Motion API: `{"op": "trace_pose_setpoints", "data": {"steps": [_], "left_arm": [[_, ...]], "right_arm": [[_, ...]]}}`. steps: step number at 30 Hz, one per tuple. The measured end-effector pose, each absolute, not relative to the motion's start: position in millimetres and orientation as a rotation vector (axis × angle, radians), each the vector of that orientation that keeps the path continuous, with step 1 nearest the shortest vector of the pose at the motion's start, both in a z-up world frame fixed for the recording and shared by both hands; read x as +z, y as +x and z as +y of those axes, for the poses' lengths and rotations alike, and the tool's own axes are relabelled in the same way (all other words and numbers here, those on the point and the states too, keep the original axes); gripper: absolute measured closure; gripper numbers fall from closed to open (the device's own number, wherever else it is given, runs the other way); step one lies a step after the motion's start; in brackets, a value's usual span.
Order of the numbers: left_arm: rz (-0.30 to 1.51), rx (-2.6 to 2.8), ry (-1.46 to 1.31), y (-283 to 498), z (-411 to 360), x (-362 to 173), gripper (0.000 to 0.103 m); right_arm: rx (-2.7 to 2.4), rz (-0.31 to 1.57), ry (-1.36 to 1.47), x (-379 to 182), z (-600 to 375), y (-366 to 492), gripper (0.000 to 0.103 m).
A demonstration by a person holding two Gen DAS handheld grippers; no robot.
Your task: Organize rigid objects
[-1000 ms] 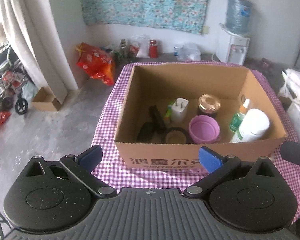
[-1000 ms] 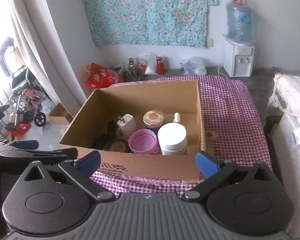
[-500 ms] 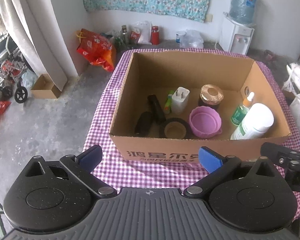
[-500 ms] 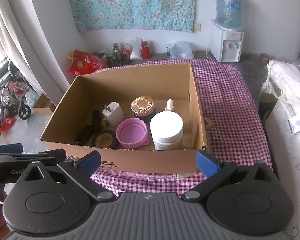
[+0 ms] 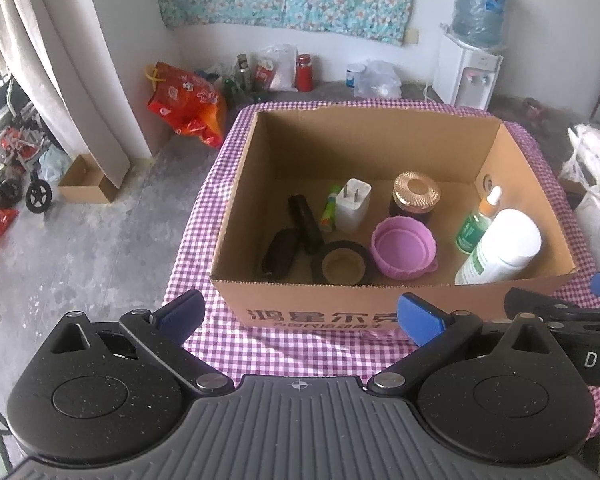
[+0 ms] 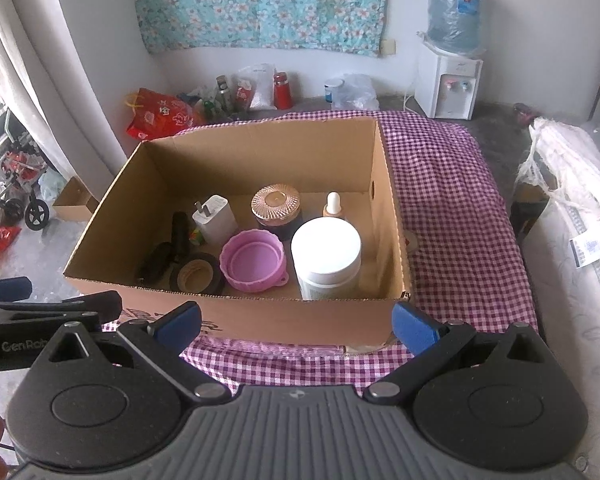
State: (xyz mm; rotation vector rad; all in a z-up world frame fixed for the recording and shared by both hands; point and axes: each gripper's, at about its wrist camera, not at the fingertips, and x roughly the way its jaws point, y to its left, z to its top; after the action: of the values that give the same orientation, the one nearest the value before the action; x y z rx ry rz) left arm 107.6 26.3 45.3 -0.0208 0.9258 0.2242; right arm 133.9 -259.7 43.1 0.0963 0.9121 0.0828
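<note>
A cardboard box point(image 5: 380, 312) point(image 6: 300, 320) stands on a purple checked tablecloth point(image 5: 300, 344) point(image 6: 452, 208). Inside lie a pink bowl point(image 5: 404, 254) point(image 6: 254, 260), a white bottle point(image 5: 500, 246) point(image 6: 326, 256), a dropper bottle point(image 5: 478, 220) point(image 6: 333, 206), a gold-lidded jar point(image 5: 416, 196) point(image 6: 276, 204), a white charger point(image 5: 352, 206) point(image 6: 214, 220), a tape roll point(image 5: 342, 266) point(image 6: 196, 274) and dark items point(image 5: 292, 232). My left gripper point(image 5: 300, 312) and right gripper point(image 6: 296, 320) both hang open and empty in front of the box's near wall.
Right of the table lies a white wrapped mattress point(image 6: 572, 216). A water dispenser point(image 6: 448, 84), bags and bottles point(image 5: 268, 72) line the far wall. A red bag point(image 5: 184, 100), a small carton point(image 5: 84, 184) and a stroller point(image 5: 8, 168) stand on the concrete floor at left.
Both grippers have pulled back and risen, so the box sits further away and more of its inside shows. Nothing in the box has moved.
</note>
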Motion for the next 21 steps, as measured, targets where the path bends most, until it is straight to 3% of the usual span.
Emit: {"op": "trace_pose_setpoints", "data": {"steps": [21], "left_arm": [[0.926,0.231,-0.025,110.0,23.9,46.0,0.001]], "right_arm": [[0.077,0.907,0.079,46.3,-259.3,137.8,0.0]]}}
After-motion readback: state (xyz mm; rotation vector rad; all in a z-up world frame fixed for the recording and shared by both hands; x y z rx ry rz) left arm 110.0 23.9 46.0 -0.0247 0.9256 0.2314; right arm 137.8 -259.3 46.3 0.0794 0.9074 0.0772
